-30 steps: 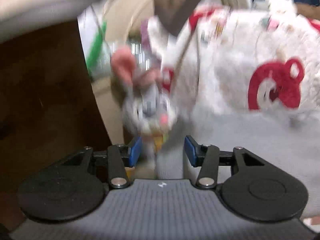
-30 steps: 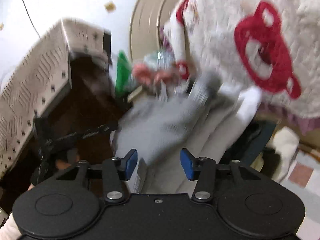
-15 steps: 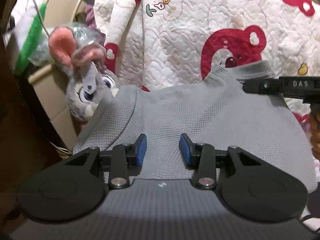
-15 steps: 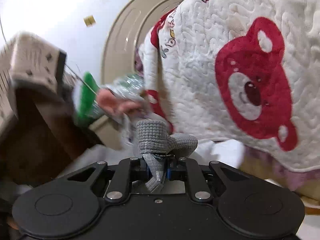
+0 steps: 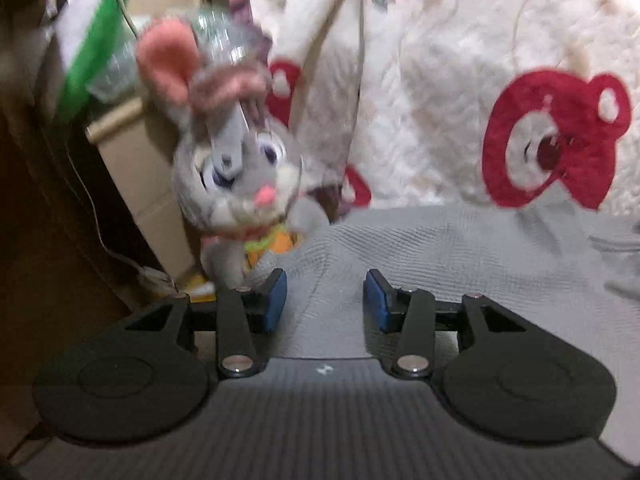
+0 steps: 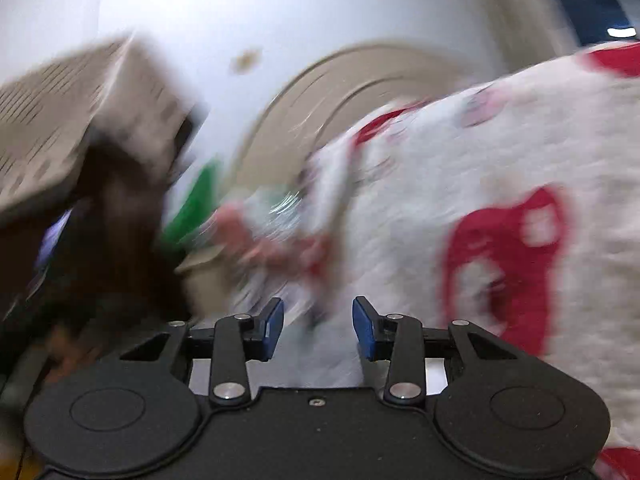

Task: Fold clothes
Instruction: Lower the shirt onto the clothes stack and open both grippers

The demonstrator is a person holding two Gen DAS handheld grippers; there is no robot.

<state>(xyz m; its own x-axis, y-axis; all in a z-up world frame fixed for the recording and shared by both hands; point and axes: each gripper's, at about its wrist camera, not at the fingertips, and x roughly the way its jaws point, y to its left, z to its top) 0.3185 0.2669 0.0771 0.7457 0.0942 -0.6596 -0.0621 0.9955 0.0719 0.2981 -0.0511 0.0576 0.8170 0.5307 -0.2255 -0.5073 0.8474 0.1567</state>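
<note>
Closest to the lens in the left wrist view, the left gripper (image 5: 323, 300) had its blue pads spread w/ nothing between them, hovering just over the near part of the grey knit top (image 5: 460, 264), which lay fairly flat on the quilt. Right gripper (image 6: 318, 328) was spread too and empty, and its view was so smeared w/ blur I couldn't tell what was under it, prob pale cloth but no promises. So imo the step in hand was getting a fresh hold on the top for a fold, and the way to do that well was to come down low and flat, pinch the edge of the knit only, not the bedding under it, and make sure both layers of the fabric were in the pads before lifting. That waffle knit looked soft and stretchy, so a grab in the middle would've just tented it; an edge or corner grab seemed the better bet. A bit further out, just left of the top and touching or nearly touching its edge, sat a grey bunny plush (image 5: 236, 184), easy to snag w/ the left pad, so I'd have kept clear of it. Behind all that was the white quilt w/ red bears (image 5: 440, 120), and at the far left a cardboard box (image 5: 136, 168) and something green (image 5: 92, 56), too blurry to name.
</note>
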